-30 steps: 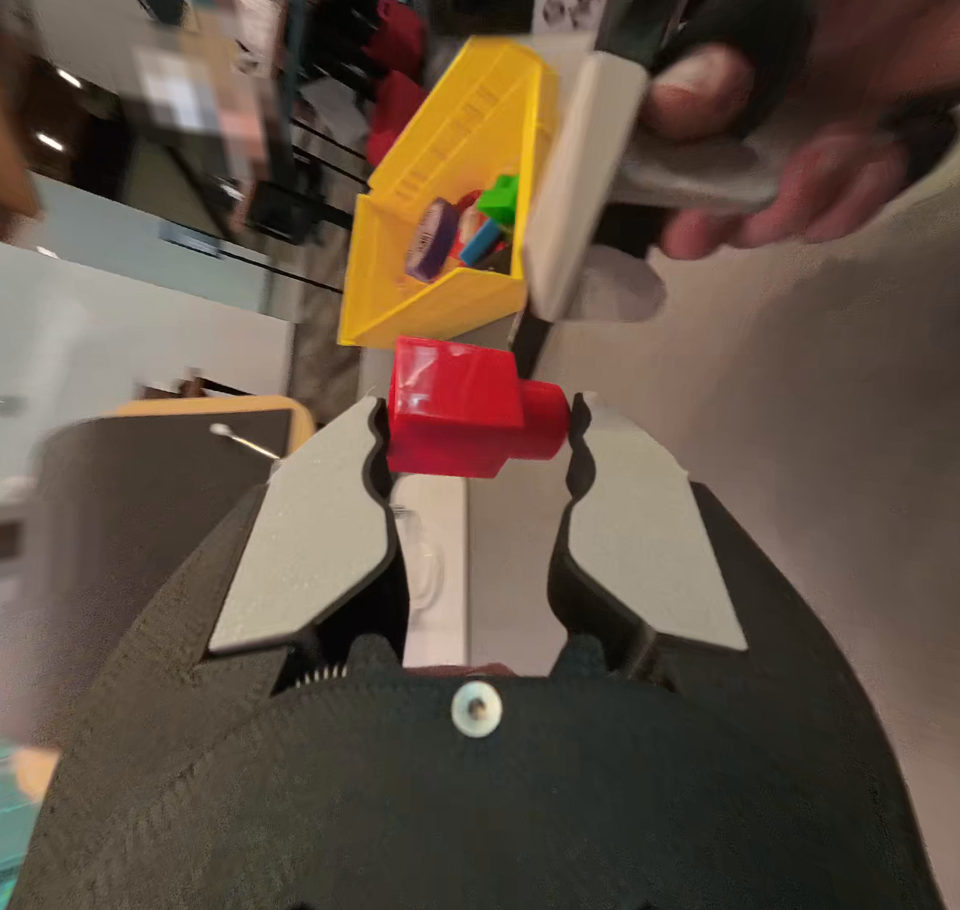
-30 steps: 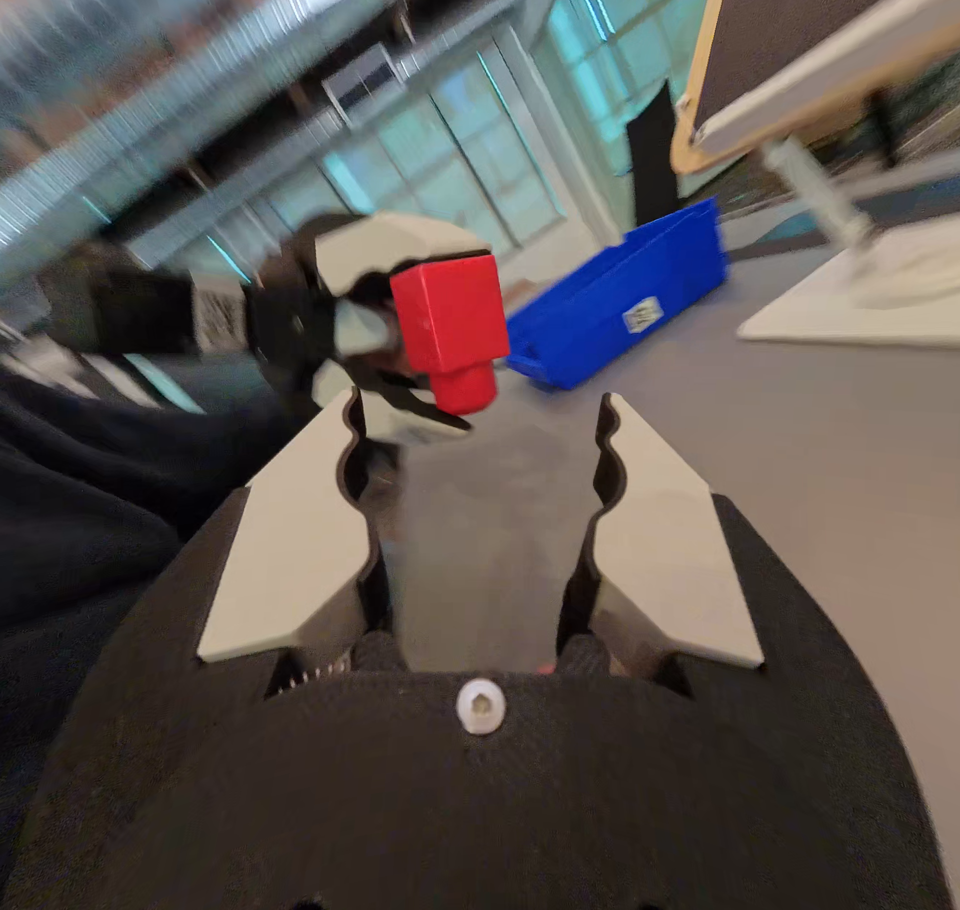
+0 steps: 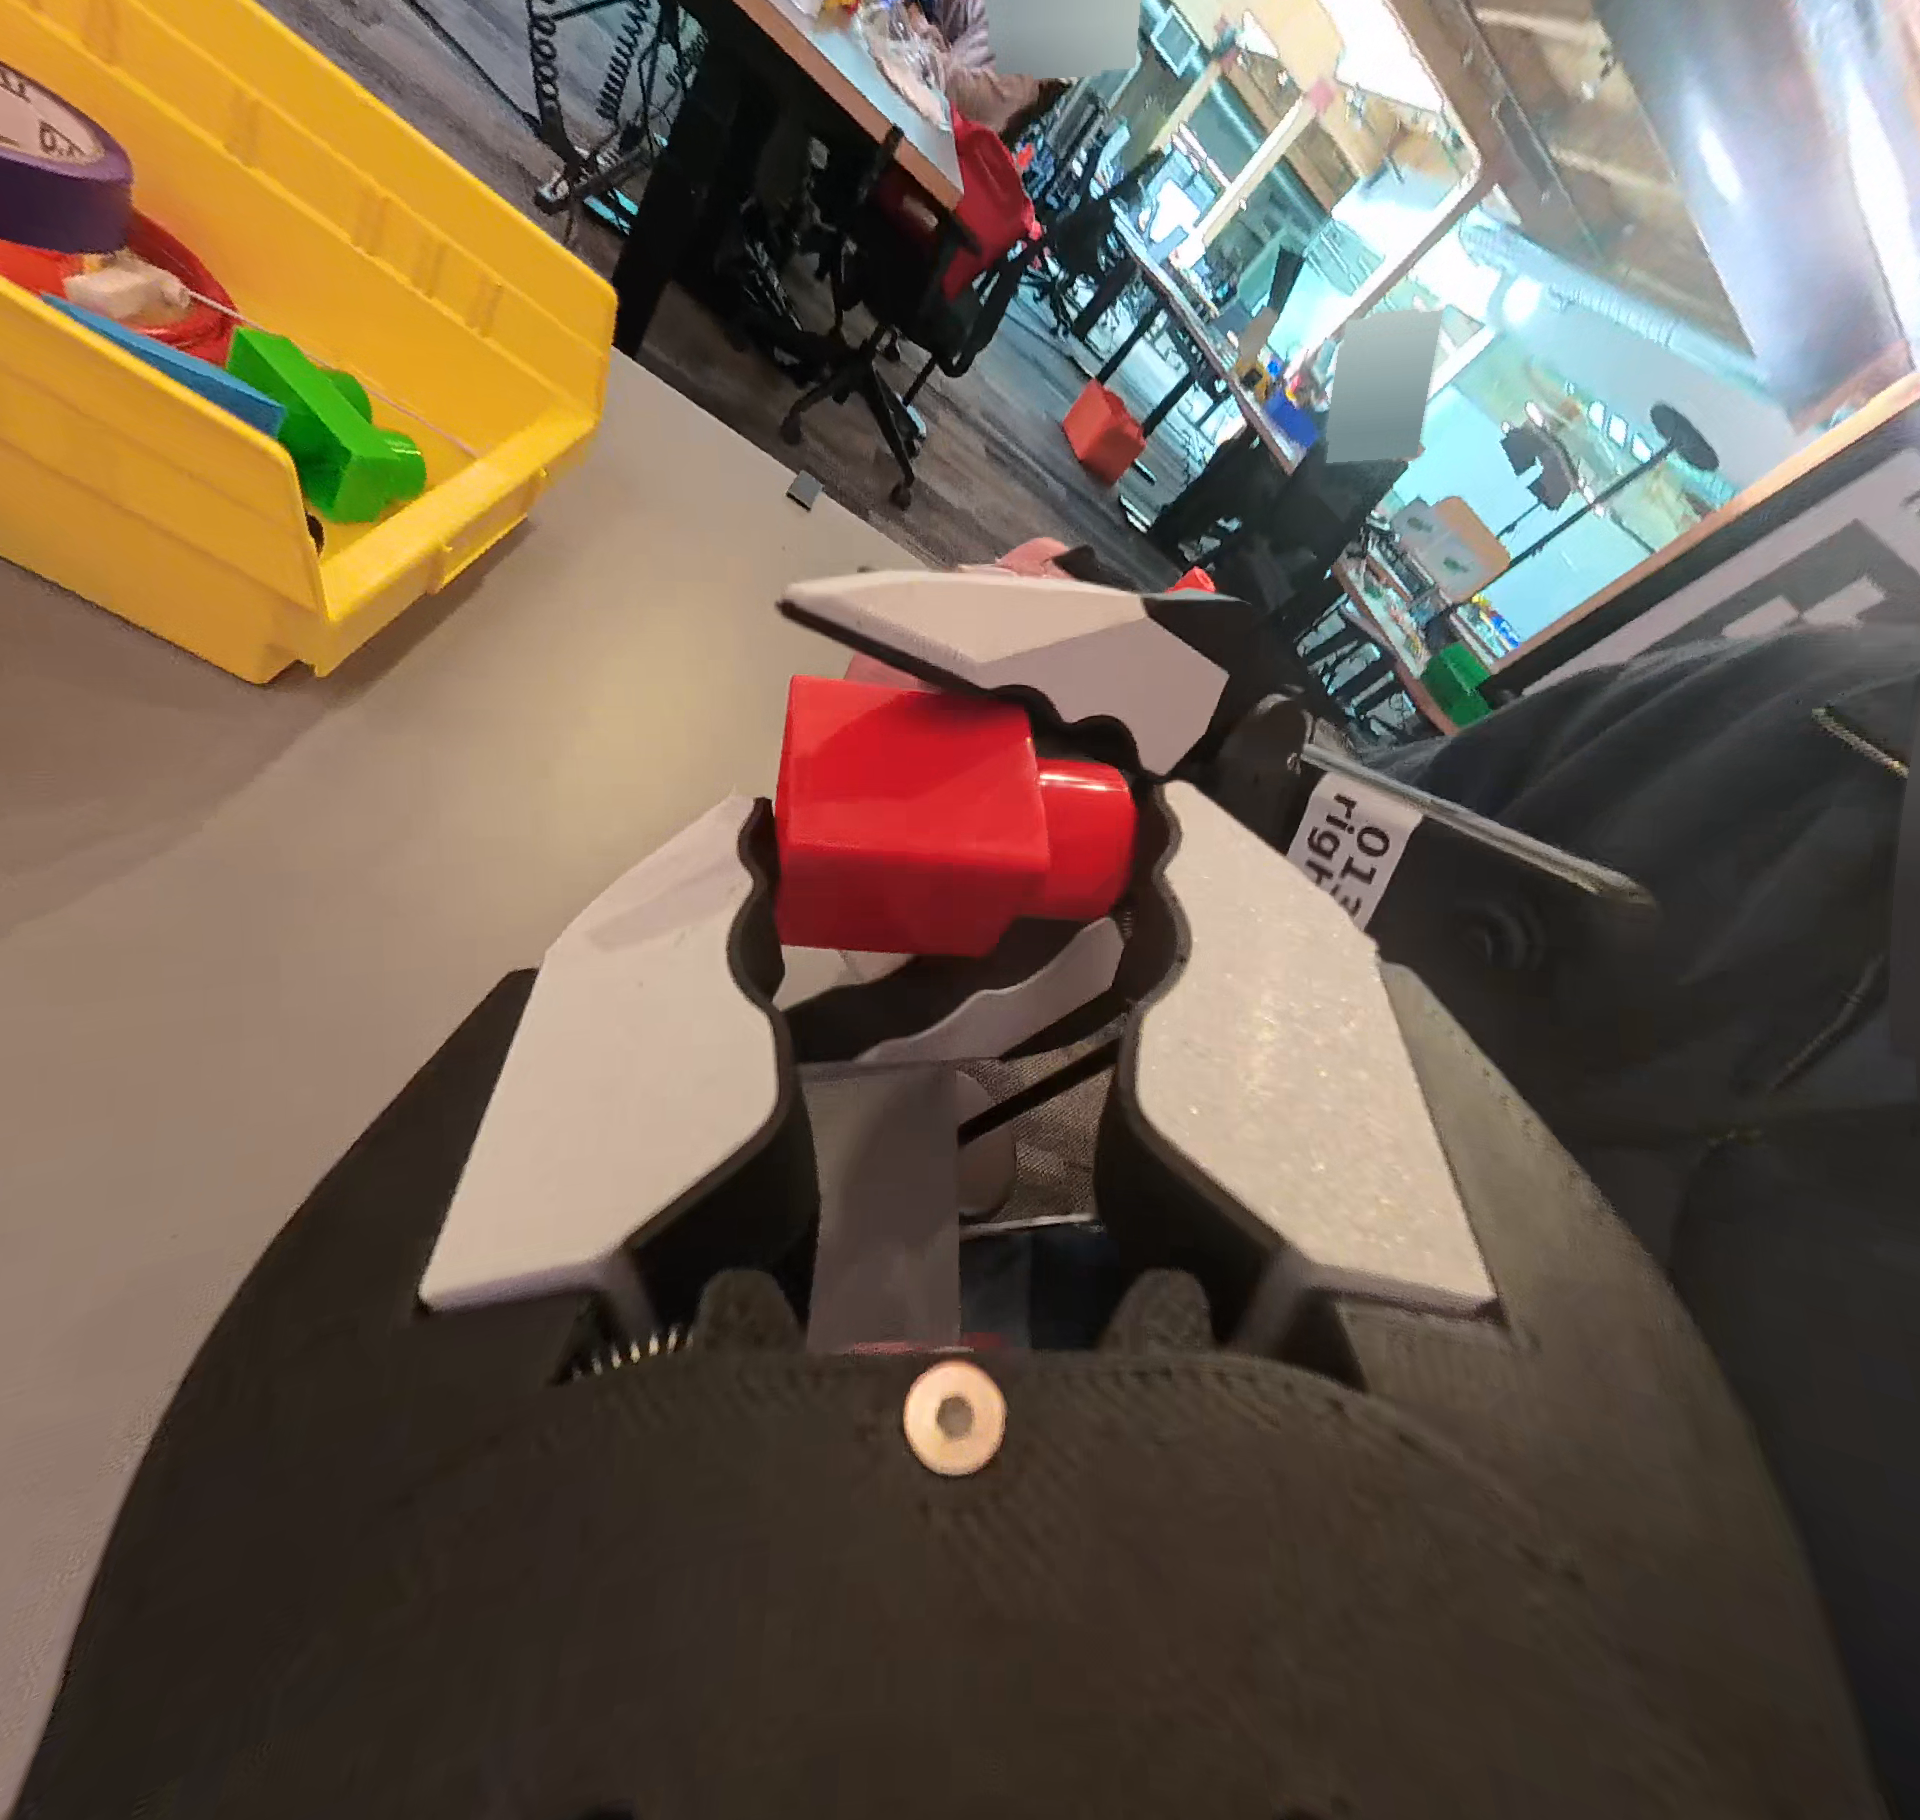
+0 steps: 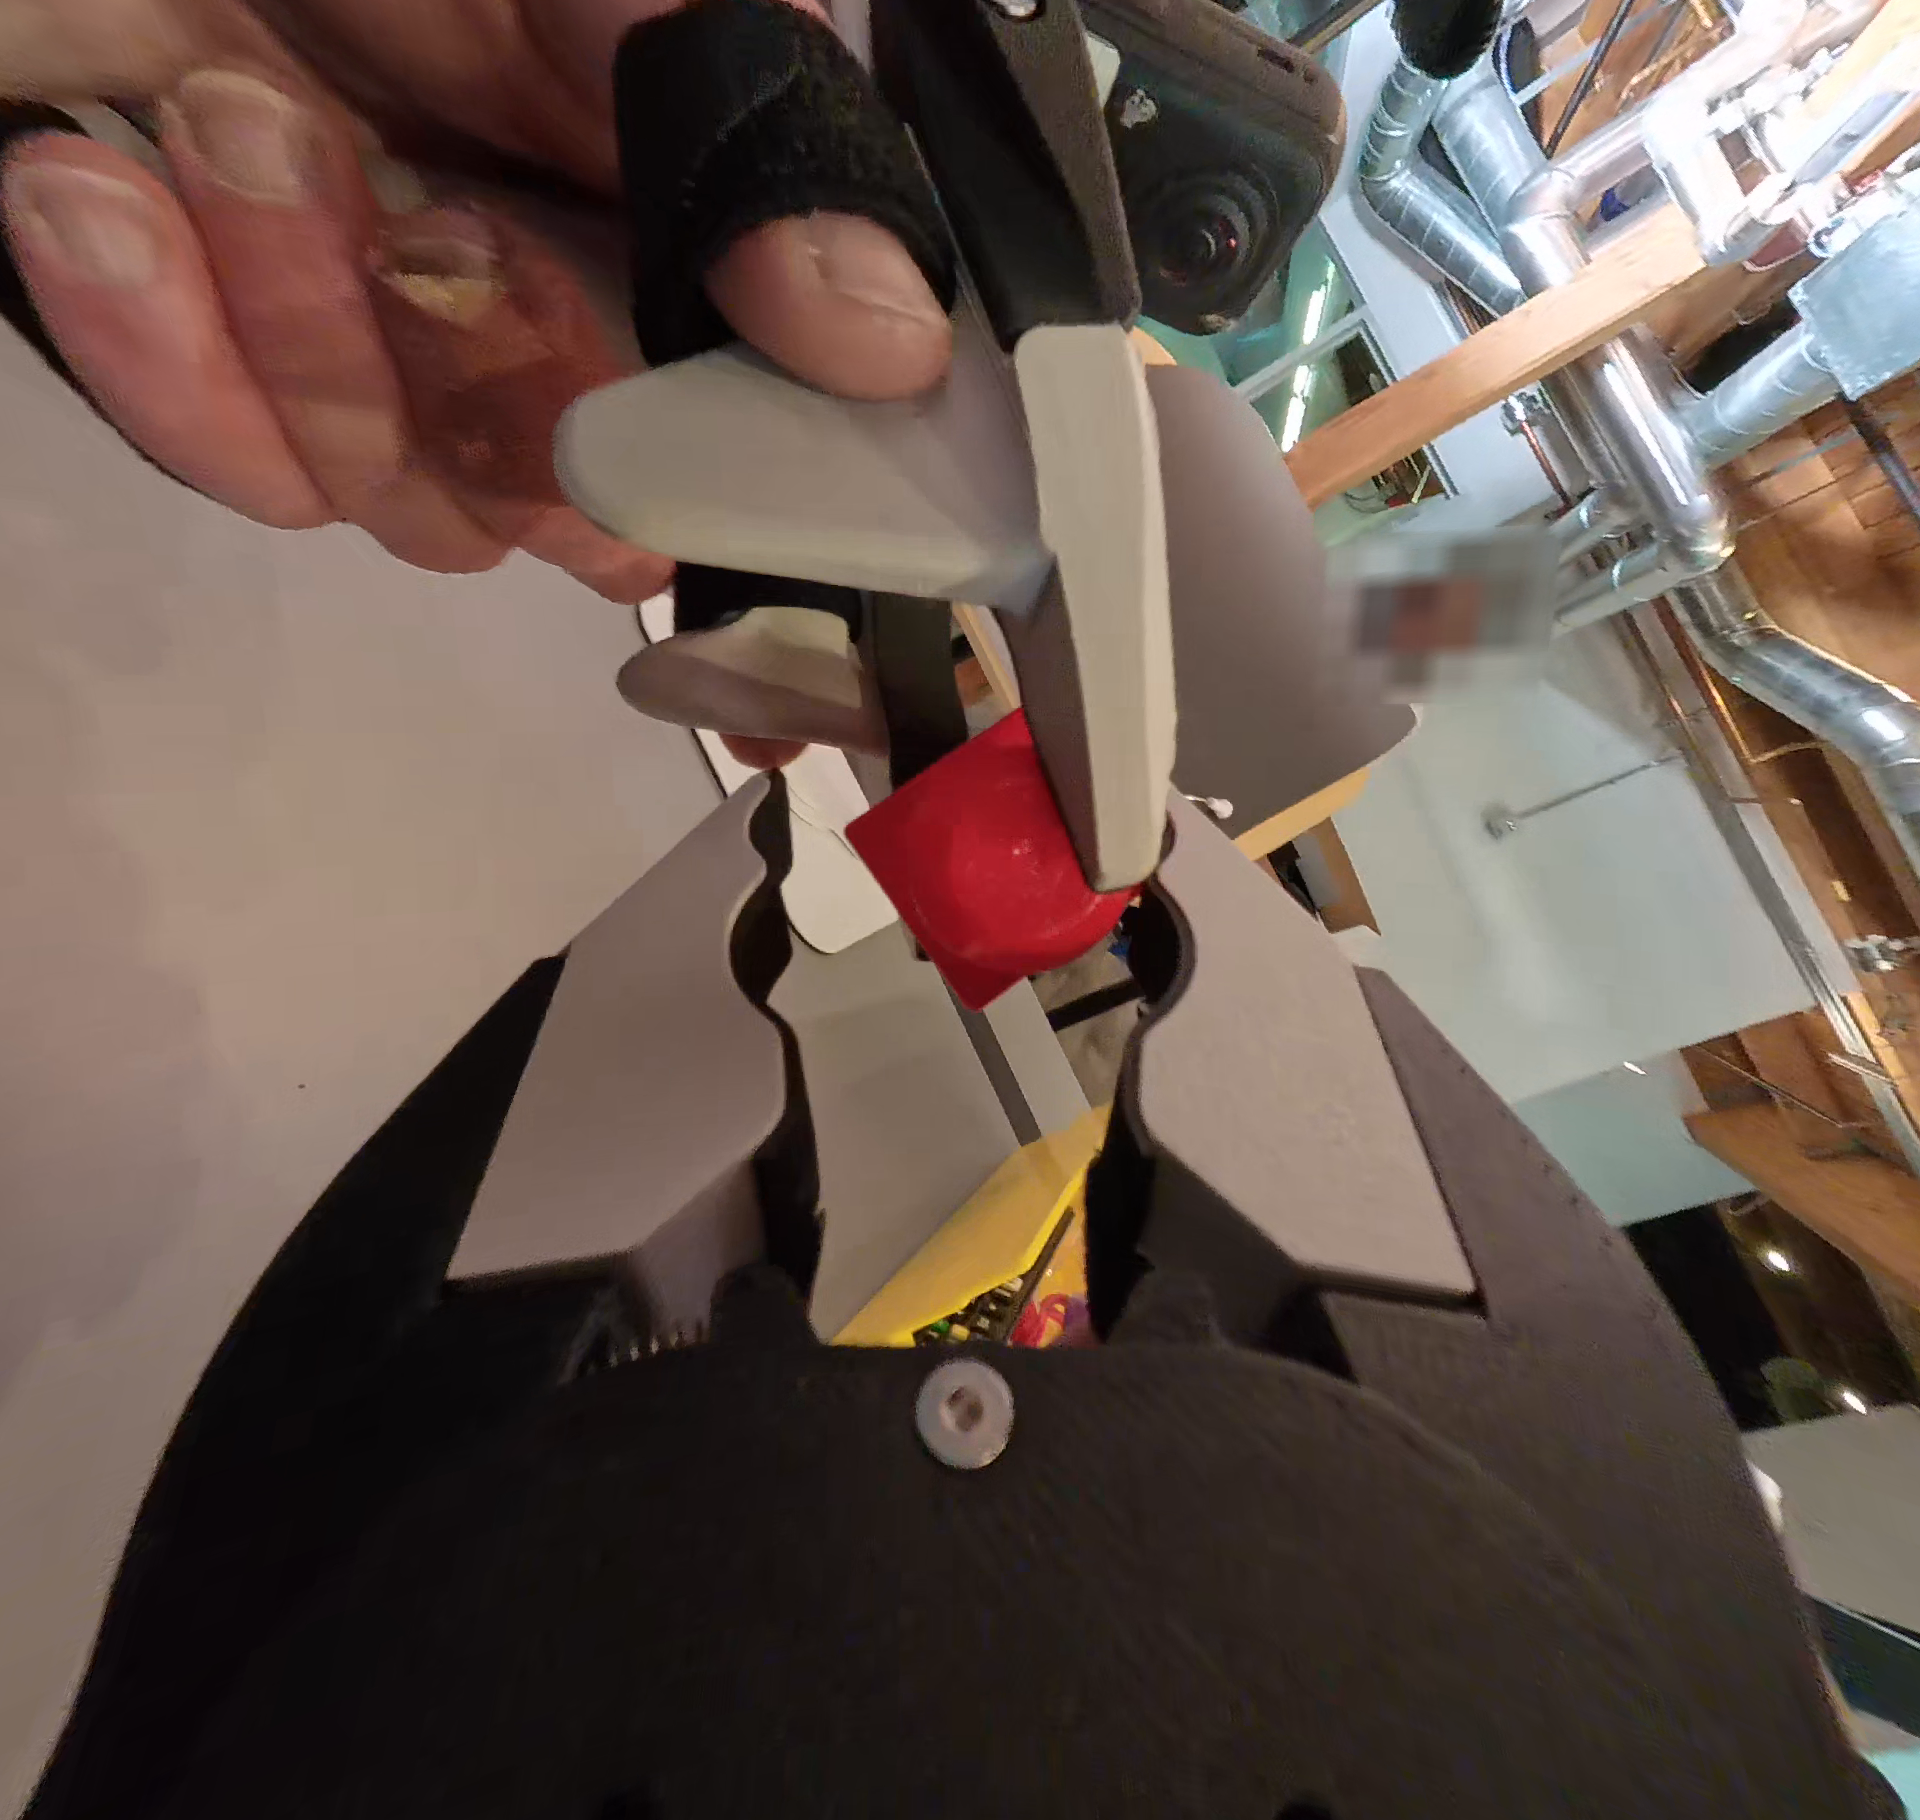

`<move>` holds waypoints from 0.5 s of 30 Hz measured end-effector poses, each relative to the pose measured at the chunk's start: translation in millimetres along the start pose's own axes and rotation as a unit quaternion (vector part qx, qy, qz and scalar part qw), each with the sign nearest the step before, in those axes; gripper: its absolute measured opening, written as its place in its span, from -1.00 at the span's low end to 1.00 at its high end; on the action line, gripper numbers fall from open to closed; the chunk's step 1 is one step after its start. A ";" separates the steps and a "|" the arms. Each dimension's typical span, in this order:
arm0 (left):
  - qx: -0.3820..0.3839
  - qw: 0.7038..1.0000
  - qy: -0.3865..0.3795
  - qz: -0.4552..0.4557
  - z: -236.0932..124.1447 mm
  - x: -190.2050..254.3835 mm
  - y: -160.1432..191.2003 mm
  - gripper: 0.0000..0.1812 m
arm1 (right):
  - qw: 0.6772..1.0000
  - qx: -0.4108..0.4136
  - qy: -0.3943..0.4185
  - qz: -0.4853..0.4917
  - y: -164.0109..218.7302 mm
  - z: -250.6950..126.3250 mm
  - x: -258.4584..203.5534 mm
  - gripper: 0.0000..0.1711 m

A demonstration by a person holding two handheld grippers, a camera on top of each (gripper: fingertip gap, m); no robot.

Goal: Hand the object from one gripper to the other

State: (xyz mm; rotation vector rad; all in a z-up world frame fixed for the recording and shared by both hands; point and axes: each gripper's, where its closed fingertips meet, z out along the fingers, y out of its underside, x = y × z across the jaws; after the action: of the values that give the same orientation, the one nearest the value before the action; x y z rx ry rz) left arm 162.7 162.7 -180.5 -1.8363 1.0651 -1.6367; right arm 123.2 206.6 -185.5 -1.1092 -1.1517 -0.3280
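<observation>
On grey table (image 3: 312,835), yellow bin (image 3: 436,482); office desks (image 3: 894,123) behind, seemingly.

— Where is your left camera sitting?

— It is riding just behind my left gripper (image 3: 956,835), looking forward along its fingers, tilted, facing across the grey table (image 3: 312,835) toward the open room. The yellow bin (image 3: 343,243) is showing at the upper left.

— And the right one?

— It is sitting behind my right gripper (image 4: 971,882), also rolled over, aiming past my left hand (image 4: 343,243) toward the ceiling pipes (image 4: 1621,440).

— Are they close?

— Very. The two cameras are facing each other, each filling its lower half with its own gripper. Both are sharing the red block (image 3: 925,825) between the fingers, and the bin is peeking through below.
</observation>
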 end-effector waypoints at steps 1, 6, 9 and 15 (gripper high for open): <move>0.005 1.000 -0.004 -0.006 0.5 -1.6 0.5 -0.29 | 1.000 -0.005 0.005 -0.002 2.3 0.8 1.3 -0.34; 0.025 0.999 -0.010 -0.028 0.8 -6.8 1.9 -0.28 | 1.000 -0.009 0.003 0.001 5.1 2.3 -0.3 -0.41; 0.030 0.999 -0.011 -0.031 0.3 -7.0 2.5 -0.28 | 1.000 -0.010 -0.001 0.001 5.1 2.4 -1.3 -0.42; 0.036 0.999 -0.014 -0.028 -0.4 -8.3 3.5 -0.28 | 1.000 -0.006 -0.013 0.009 4.6 2.8 -3.4 -0.43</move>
State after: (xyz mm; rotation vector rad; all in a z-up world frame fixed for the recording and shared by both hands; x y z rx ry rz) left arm 161.5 167.2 -188.2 -1.8519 0.9379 -1.6548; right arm 123.4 210.0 -190.9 -1.1360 -1.1634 -0.3080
